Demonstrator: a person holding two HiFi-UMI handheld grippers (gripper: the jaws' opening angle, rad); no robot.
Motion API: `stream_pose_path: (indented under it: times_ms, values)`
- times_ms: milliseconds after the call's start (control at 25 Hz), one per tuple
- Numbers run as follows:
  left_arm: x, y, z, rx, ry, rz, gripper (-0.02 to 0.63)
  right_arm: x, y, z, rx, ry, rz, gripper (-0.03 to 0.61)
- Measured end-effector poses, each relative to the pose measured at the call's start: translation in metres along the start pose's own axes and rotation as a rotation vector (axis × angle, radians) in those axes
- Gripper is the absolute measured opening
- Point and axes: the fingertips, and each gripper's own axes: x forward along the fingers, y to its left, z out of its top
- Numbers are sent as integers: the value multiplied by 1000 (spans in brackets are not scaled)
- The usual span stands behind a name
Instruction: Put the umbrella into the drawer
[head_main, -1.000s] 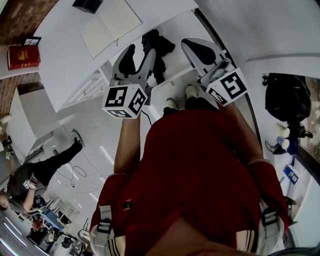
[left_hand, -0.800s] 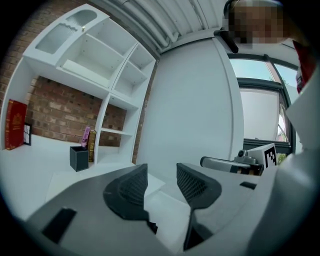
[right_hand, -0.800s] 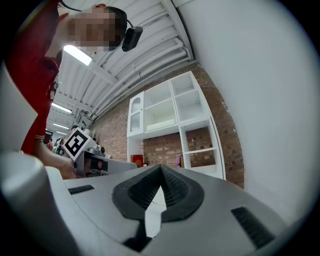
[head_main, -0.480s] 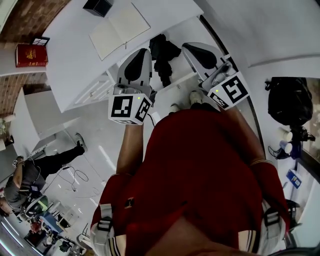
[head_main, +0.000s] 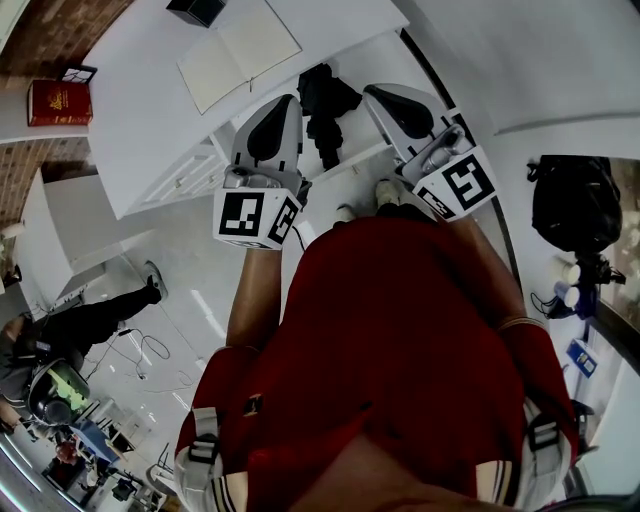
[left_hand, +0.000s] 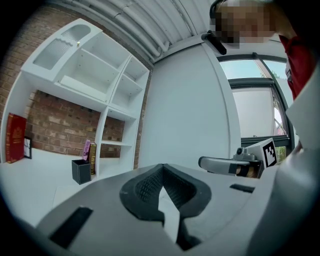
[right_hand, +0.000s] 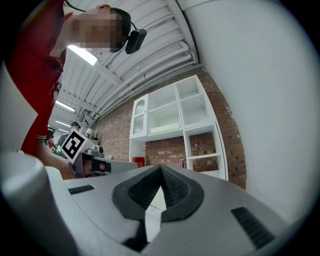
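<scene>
Your L gripper (head_main: 281, 108) is fully closed. In the left gripper view its two dark ribbed pads (left_hand: 150, 186) meet at the tip w/ nothing between them. It points roughly level, toward a white open shelf unit (left_hand: 95, 65) on a red-brick wall (left_hand: 55, 127).

Your R gripper (head_main: 378, 93) is also closed. In the right gripper view its pads (right_hand: 172, 192) touch at the tip and hold nothing. It faces the same shelf unit and brick wall.

The black folded fabric umbrella (head_main: 322, 105) lies in the open white drawer (head_main: 352, 62) under the white desk top (head_main: 130, 120). In the head view it shows between the two grippers, just beside the L one. Neither claw has it; can't tell if the L gripper's side touches it.

On the desk top:
- an open cream-paged notebook (head_main: 240, 50)
- a small black square box (head_main: 195, 10) beyond it, near the desk's back edge
- a red hardback book (head_main: 60, 102) on a white ledge off to the side, well apart from the drawer

Your red-sleeved arms fill the lower half of the head view. Each gripper's marker cube sits close to your wrist, L cube (head_main: 250, 218) and R cube (head_main: 458, 183).

A black backpack (head_main: 575, 205) sits far R. Another person in dark clothes (head_main: 85, 325) is on the floor area at lower L, well away.
</scene>
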Motion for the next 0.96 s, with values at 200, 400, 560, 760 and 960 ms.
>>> stream_pose_path:
  times_ms: [200, 400, 560, 760, 960]
  values:
    - [-1, -2, 0, -1, 0, -7, 6, -2, 1, -1, -2, 4, -4, -2]
    - [-1, -6, 2, 0, -5, -16, 6, -5, 2, 0, -11, 9, -6, -2]
    - [-1, -9, 2, -4, -8, -23, 6, -9, 2, 1, -20, 12, -7, -2]
    - [-2, -11, -1, -11, -1, -23, 6, -11, 2, 0, -20, 16, -9, -2]
    - [-2, -12, -4, -16, 4, -22, 6, -13, 2, 0, -19, 17, -9, -2]
